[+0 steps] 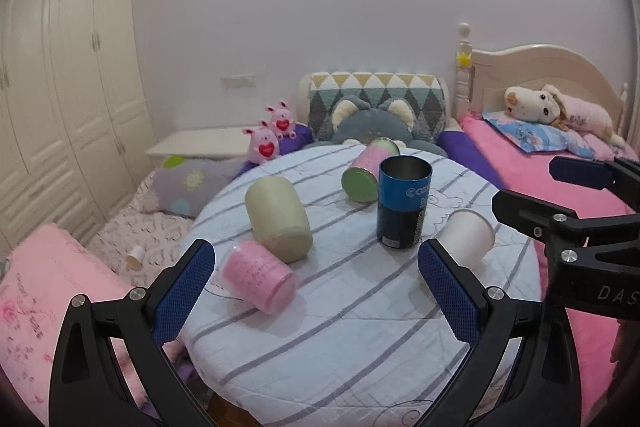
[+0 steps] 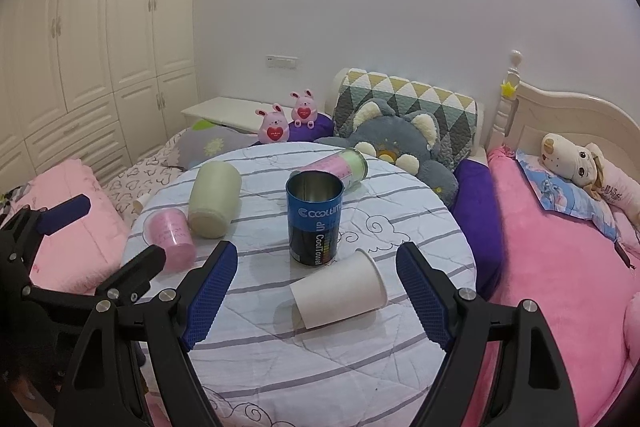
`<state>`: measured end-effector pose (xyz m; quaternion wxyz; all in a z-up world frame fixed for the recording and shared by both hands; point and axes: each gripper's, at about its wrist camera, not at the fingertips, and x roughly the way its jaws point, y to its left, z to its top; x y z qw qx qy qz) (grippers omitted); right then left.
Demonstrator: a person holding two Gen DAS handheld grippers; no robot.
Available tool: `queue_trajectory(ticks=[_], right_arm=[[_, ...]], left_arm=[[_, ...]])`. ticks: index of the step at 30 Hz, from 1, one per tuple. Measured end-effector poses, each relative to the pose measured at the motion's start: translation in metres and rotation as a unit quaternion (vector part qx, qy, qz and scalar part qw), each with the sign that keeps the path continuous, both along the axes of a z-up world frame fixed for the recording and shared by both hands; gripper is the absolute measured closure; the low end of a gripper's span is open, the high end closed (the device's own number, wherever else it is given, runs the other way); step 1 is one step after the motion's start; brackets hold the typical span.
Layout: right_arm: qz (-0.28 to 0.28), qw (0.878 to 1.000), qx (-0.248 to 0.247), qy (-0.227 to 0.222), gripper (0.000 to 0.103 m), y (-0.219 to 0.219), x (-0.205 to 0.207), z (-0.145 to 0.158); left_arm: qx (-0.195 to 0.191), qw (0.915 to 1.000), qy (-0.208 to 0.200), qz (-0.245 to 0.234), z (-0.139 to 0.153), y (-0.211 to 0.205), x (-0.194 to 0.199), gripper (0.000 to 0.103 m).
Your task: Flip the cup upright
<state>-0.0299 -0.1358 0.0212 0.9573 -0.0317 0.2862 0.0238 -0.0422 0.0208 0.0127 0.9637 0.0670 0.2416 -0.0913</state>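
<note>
A round table (image 1: 340, 339) (image 2: 320, 367) with a striped cloth holds several cups. A blue and black tin cup (image 1: 403, 203) (image 2: 314, 221) stands upright in the middle. A white paper cup (image 1: 468, 237) (image 2: 340, 291) lies on its side near the front right. A pale green cup (image 1: 280, 219) (image 2: 214, 199), a pink cup (image 1: 258, 277) (image 2: 170, 237) and a pink-and-green can (image 1: 366, 169) (image 2: 340, 167) also lie on their sides. My left gripper (image 1: 316, 291) (image 2: 80, 235) is open and empty, over the table's front. My right gripper (image 2: 316, 295) (image 1: 536, 195) is open and empty, its fingers on either side of the white paper cup.
A pink bed (image 2: 560, 267) with a plush dog (image 2: 580, 159) lies to the right. A grey plush cushion (image 2: 400, 139) and two pink plush rabbits (image 2: 288, 121) sit behind the table. A pink pillow (image 1: 48, 291) lies to the left. White wardrobes (image 1: 60, 87) fill the left wall.
</note>
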Motion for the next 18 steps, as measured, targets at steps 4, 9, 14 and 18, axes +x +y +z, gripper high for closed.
queue_trajectory(ticks=[4, 9, 14, 18], right_arm=[[0.001, 1.000, 0.000, -0.003, 0.020, -0.0015, -0.0010, 0.0007], [-0.003, 1.000, -0.001, -0.007, 0.020, -0.0044, -0.0017, 0.0015], [-0.005, 1.000, 0.002, -0.004, 0.020, -0.0064, -0.0006, -0.0005], [-0.005, 1.000, 0.002, -0.003, 0.020, -0.0070, -0.0004, -0.0013]], left_arm=[[0.001, 1.0000, -0.003, 0.002, 0.0021, -0.0007, -0.0002, 0.000], [0.002, 1.0000, -0.002, 0.003, 0.0022, 0.0012, 0.0008, 0.000], [0.002, 1.0000, -0.001, 0.002, 0.0014, 0.0003, 0.0008, 0.000], [0.003, 1.0000, -0.001, 0.003, 0.0007, 0.0004, 0.0006, 0.000]])
